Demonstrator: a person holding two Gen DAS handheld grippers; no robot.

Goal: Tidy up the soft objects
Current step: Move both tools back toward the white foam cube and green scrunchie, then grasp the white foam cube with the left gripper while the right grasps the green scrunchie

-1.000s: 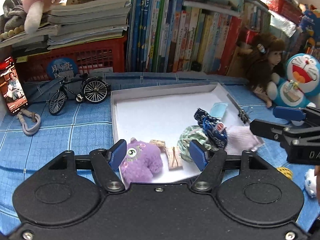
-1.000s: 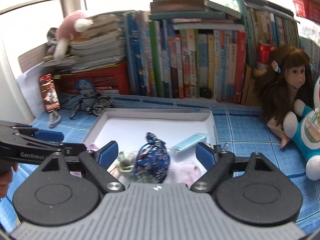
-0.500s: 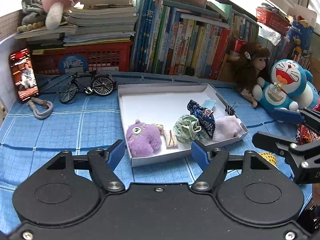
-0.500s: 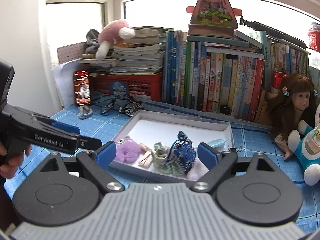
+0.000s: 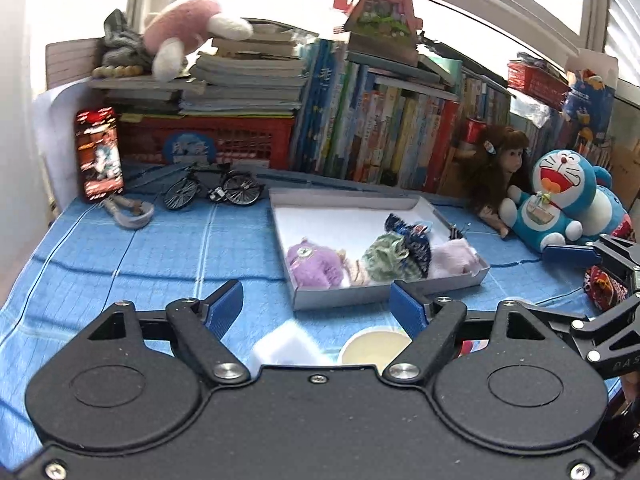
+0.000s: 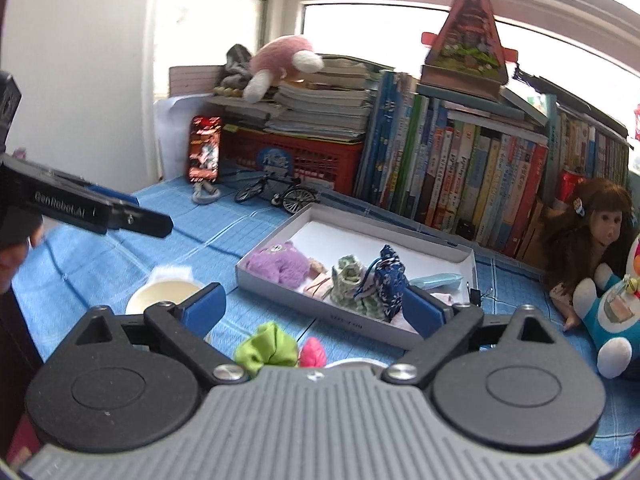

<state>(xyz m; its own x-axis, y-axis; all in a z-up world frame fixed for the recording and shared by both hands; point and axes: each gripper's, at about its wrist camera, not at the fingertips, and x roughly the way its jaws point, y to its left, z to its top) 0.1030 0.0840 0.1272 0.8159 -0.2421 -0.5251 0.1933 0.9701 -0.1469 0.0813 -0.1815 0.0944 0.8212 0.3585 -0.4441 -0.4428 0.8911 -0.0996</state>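
We have a white tray (image 5: 460,280) on the blue cloth (image 5: 140,252), and along its near side lie a purple plush (image 5: 314,262), a green patterned pouch (image 5: 384,256), a dark blue drawstring pouch (image 5: 414,240) and a pale pink soft piece (image 5: 454,258), touching one another in a row; the far half of the tray is mostly bare. So we judge the sorting well begun but not finished: outside the tray, near its front edge, a lime-green fabric piece (image 6: 266,346) and a bright pink one (image 6: 312,354) lie loose on the cloth, with a cream round item (image 6: 166,294) beside them. Our left gripper (image 5: 316,306) hangs short of the tray, its jaws opening with nothing between them. Our right gripper (image 6: 314,306) is spread wide, its jaws also opening, empty, with the green and pink pieces just below it and untouched.
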